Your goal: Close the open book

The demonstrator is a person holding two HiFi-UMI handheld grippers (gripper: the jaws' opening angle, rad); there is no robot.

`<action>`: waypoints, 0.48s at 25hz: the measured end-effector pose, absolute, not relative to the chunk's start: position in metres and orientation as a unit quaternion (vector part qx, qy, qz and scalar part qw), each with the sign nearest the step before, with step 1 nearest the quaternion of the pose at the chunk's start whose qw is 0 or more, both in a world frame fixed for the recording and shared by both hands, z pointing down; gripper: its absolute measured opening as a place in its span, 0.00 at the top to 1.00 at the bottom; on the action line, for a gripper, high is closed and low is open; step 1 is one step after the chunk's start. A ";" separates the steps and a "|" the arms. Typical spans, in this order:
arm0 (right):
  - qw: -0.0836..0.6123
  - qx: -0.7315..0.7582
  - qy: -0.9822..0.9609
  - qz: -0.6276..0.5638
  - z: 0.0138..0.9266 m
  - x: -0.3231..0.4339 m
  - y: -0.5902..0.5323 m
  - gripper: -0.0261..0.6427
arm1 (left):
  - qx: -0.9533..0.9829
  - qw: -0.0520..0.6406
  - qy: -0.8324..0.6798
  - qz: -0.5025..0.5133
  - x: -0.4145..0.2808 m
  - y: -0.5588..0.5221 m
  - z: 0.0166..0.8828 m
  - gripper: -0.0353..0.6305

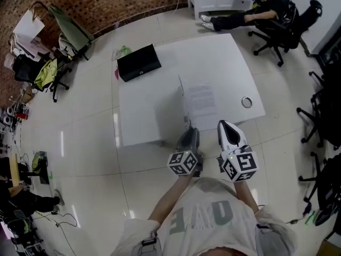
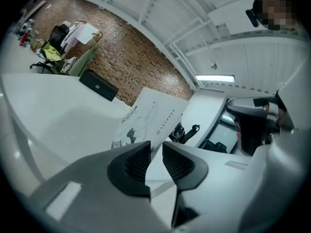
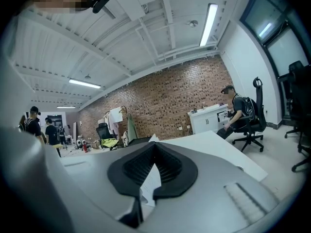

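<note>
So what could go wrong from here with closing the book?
The lifted leaf stands almost upright while the left hand-held gripper's jaws sit apart at its edge, so it may flop back open. The right hand-held gripper sits by the book's near corner and could block the leaf.

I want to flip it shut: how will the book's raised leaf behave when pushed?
The raised leaf looks thin, so probably light and easy to swing over. It stands flat without drooping, so likely fairly stiff. Standing near upright, it may fall either way.
</note>
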State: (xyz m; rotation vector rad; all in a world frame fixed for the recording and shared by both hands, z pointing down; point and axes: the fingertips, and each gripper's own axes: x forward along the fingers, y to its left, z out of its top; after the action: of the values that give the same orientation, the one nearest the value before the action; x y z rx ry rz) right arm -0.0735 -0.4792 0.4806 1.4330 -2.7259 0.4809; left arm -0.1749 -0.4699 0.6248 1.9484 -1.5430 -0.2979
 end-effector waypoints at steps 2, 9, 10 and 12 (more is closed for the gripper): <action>0.009 0.478 -0.865 0.153 0.480 -0.060 -0.477 0.95 | 0.749 0.320 -0.572 -0.093 -0.163 -0.473 0.631 0.81; -0.008 0.545 -0.824 0.153 0.478 0.009 -0.473 0.95 | 0.779 0.356 -0.514 -0.045 -0.104 -0.479 0.652 0.75; -0.010 0.549 -0.821 0.154 0.479 0.016 -0.472 0.95 | 0.783 0.346 -0.514 -0.045 -0.099 -0.479 0.648 0.75; -0.011 0.551 -0.820 0.157 0.481 0.023 -0.471 0.95 | 0.793 0.317 -0.518 -0.053 -0.095 -0.483 0.632 0.77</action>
State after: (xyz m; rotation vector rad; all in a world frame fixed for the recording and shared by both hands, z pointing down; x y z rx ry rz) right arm 0.0234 -0.4707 0.4811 1.7426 -2.5927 0.4970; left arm -0.0954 -0.4827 0.6315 2.0874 -1.3633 -0.1391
